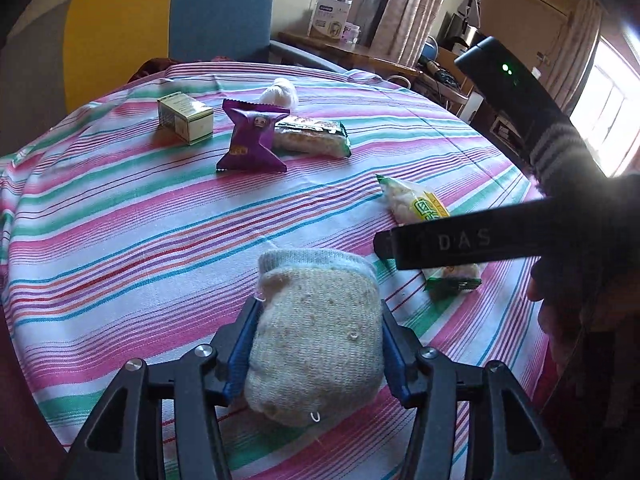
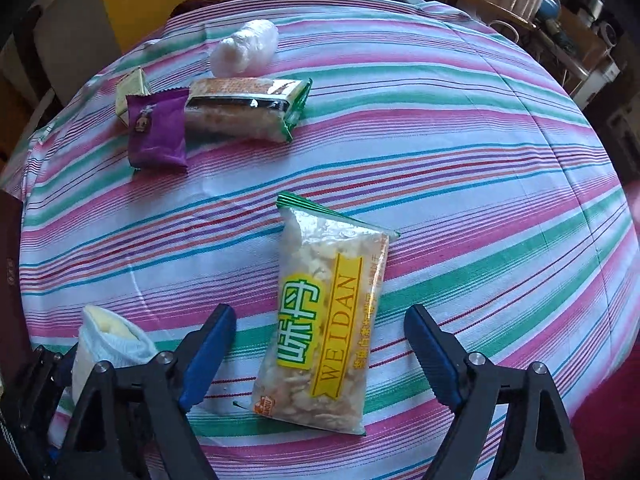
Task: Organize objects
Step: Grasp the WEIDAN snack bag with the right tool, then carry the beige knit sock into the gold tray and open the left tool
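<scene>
A rolled cream sock with a pale blue cuff sits between the blue pads of my left gripper, which is shut on it just above the striped cloth. The same sock shows at the lower left of the right wrist view. A clear snack pack with a yellow WEIDAN label lies flat on the cloth. My right gripper points down over it, open, one pad on each side and neither touching. In the left wrist view a gloved hand holds that gripper above the pack.
At the far side of the striped tablecloth lie a purple snack pouch, a green-edged cracker pack, a small box and a white wrapped bundle. A blue chair stands behind the round table.
</scene>
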Demonstrator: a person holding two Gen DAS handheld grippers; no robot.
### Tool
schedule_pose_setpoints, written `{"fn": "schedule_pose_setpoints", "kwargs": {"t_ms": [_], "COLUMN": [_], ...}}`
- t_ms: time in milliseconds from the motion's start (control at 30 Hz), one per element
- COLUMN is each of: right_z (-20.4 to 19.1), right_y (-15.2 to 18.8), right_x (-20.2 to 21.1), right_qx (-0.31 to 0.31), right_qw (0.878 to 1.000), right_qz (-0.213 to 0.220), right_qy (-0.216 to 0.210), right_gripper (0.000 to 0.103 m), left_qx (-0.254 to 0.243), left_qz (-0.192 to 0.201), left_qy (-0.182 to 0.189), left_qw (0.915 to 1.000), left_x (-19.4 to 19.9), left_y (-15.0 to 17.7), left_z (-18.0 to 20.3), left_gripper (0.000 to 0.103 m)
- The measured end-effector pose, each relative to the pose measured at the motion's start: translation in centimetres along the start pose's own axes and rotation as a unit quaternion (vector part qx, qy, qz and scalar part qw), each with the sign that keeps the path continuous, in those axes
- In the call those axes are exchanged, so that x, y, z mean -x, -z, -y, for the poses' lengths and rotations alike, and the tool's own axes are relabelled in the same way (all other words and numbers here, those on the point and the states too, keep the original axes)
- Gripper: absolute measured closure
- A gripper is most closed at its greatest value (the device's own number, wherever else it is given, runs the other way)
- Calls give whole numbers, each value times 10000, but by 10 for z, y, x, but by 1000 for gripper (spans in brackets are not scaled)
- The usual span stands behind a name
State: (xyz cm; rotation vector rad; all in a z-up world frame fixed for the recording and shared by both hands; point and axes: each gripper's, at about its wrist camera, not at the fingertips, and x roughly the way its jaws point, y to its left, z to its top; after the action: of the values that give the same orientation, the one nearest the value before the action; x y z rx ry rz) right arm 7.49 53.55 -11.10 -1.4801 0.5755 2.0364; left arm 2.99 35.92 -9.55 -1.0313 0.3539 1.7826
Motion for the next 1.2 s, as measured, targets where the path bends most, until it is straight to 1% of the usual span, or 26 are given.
{"fn": "schedule_pose_setpoints", "kwargs": {"t_ms": [100,133,167,233,433,533,667,833,867,967,1067,1133,1200], "right_z": [3,1,-1,-4,-9,-7,-6,-8,-14,-18,-17,-16,-24], "right_y": [1,2,2,3,2,4,5,8,8,9,8,2,4], "right_x": [0,1,2,7,4,4,3,2,0,-1,2,-2,2], "right_qx": [3,72,144,255,460,447,479,634,672,817,869,920,954], "right_qw": [10000,10000,9998,9993,9983,9984,9982,9969,9965,9949,9941,9934,9929], "right_qz": [5,30,85,258,288,284,297,335,353,398,427,448,471], "right_qy": [-11,35,51,110,200,187,191,309,344,447,482,514,537], "right_gripper": [18,25,40,61,61,59,59,61,62,62,62,63,63], "left_qx": [26,22,15,7,-39,-46,-62,-79,-81,-92,-88,-95,-92], "left_qz": [-3,7,17,31,54,67,76,91,95,106,115,123,125], "left_qy": [26,25,20,10,-30,-37,-51,-59,-59,-66,-62,-66,-77], "left_qw": [10000,10000,10000,10000,10000,10000,9999,9999,9999,9999,9999,9999,9999], "left_x": [-1,-2,-2,-3,-4,-4,-3,-2,-2,-1,-1,-1,-1], "left_y": [-1,-1,-1,-1,0,1,2,3,3,3,3,3,3], "left_z": [0,0,1,1,2,2,2,2,2,3,2,3,3], "left_gripper": [47,47,47,47,47,47,47,47,47,47,47,48,49]}}
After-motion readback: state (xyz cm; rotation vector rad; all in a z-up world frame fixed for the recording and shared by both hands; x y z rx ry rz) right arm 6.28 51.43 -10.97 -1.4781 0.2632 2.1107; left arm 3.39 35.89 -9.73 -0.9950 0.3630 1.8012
